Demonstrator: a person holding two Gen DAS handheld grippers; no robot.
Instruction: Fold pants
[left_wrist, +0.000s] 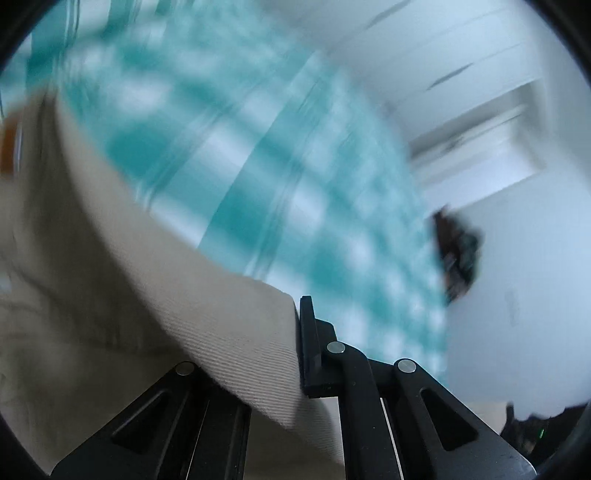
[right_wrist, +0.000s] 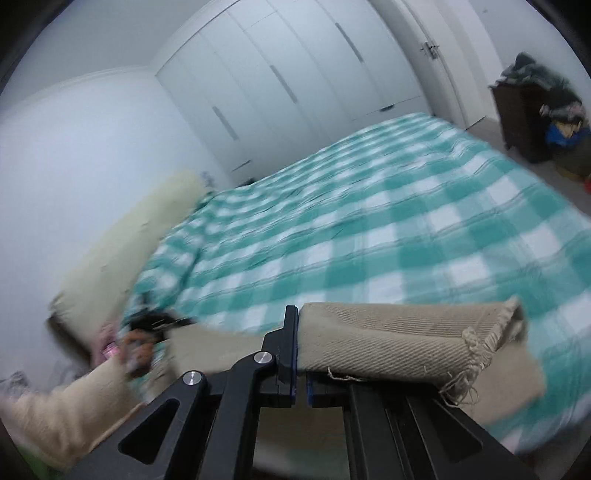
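Both grippers, left (left_wrist: 301, 343) and right (right_wrist: 301, 354), clamp the beige pants (right_wrist: 388, 343) (frayed hem) above the bed (right_wrist: 369, 221)

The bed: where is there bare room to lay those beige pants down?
The checked bedspread lies bare across its middle and far end toward the wardrobe doors. It is crowded at the near edge, where both grippers hold the pants, and at the left by the cream pillow.
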